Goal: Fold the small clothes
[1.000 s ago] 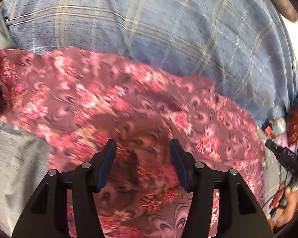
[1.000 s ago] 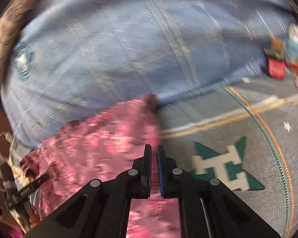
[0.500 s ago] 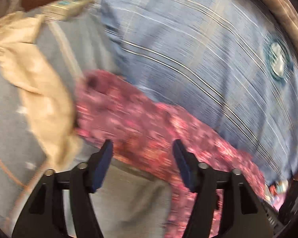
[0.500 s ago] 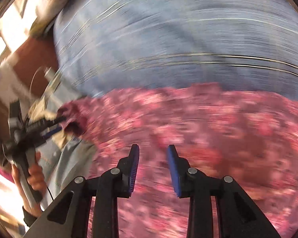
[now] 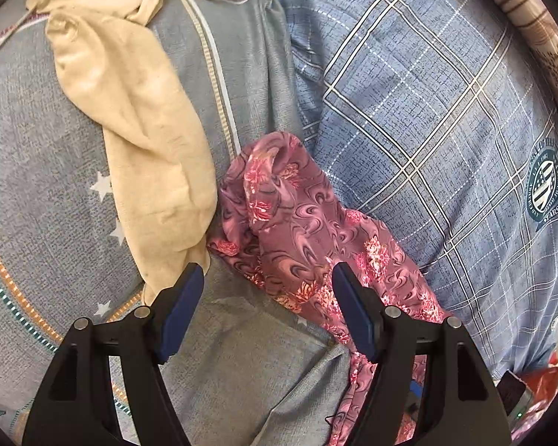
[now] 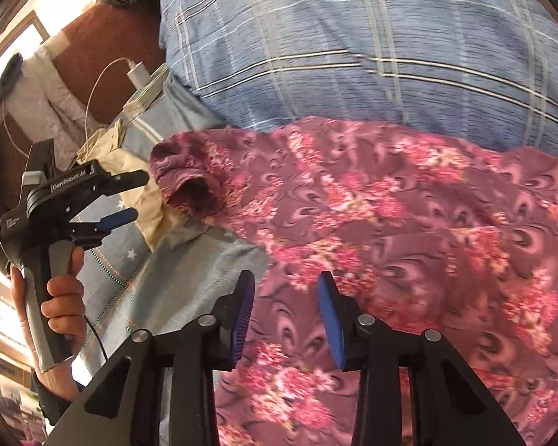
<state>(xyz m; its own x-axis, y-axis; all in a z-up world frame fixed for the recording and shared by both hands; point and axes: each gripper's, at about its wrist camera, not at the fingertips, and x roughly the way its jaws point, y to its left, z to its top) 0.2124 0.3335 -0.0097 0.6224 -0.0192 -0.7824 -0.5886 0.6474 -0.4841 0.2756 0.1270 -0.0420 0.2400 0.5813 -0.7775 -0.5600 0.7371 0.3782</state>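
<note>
Left wrist view showed your left gripper (image 5: 268,297) with its fingers wide apart and nothing between them, hovering over the sheet (image 5: 37,171). Left of the floral garment (image 5: 301,230) lay a cream cloth (image 5: 130,111), its lower end touching the garment's crumpled end. Right of the garment sat the plaid pillow (image 5: 427,111), with the garment pressed along its edge.

Right wrist view showed your left hand (image 6: 55,297) far left of the garment (image 6: 390,223), and your right gripper (image 6: 284,316) above the spread fabric, its jaws opening with no cloth pinched between them.

Judging from this, you risked catching the cream cloth together with the garment's bunched end, since the two touched. You also risked a crooked fold, because that end was rolled over and the far edge ran up against the pillow.
</note>
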